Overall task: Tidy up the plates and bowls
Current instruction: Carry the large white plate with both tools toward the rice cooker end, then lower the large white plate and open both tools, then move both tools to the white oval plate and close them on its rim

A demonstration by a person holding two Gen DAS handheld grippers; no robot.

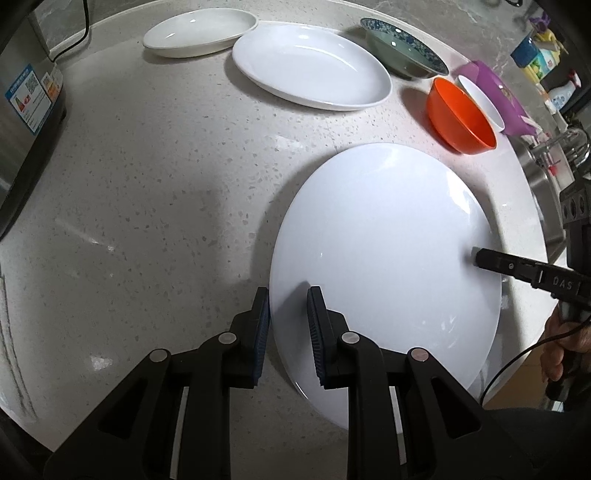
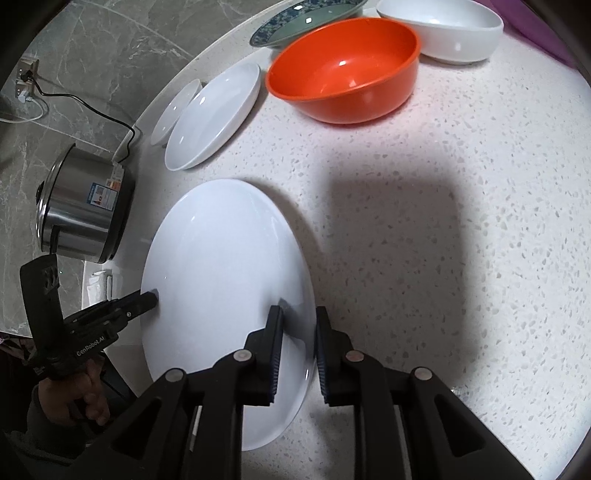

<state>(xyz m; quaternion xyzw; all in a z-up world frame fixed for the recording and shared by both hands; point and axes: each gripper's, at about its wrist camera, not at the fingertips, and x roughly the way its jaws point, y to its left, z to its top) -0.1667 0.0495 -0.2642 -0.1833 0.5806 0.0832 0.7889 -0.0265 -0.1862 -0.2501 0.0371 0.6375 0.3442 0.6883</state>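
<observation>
On the speckled countertop [image 1: 147, 184], the large white plate [image 1: 384, 266] lay nearest me, filling the 3 to 5 o'clock part of the left wrist view, with my two claws astride opposite rims. My left gripper [image 1: 288, 332] straddled the rim at about 6 o'clock, one pad outside the edge and one over the plate, a visible gap between them, so I judged it unclenched and not yet biting; my right gripper [image 2: 297, 350] stood the same way on the far rim, also parted. To lift well, I reckoned both pairs of pads should close on the rim together and rise level, since glossy porcelain slips easily. Beyond, toward 12 o'clock, sat the oval white dish [image 1: 310, 70] and a shallower white dish [image 1: 199, 33]; at 1 o'clock the orange bowl [image 1: 460, 116], the patterned bowl [image 1: 402, 48] and a small white bowl [image 1: 480, 99]. Whether the lower pads actually touched the plate's underside was hidden, and the steel cooker [image 2: 85, 206] was cut off at the frame's edge.
</observation>
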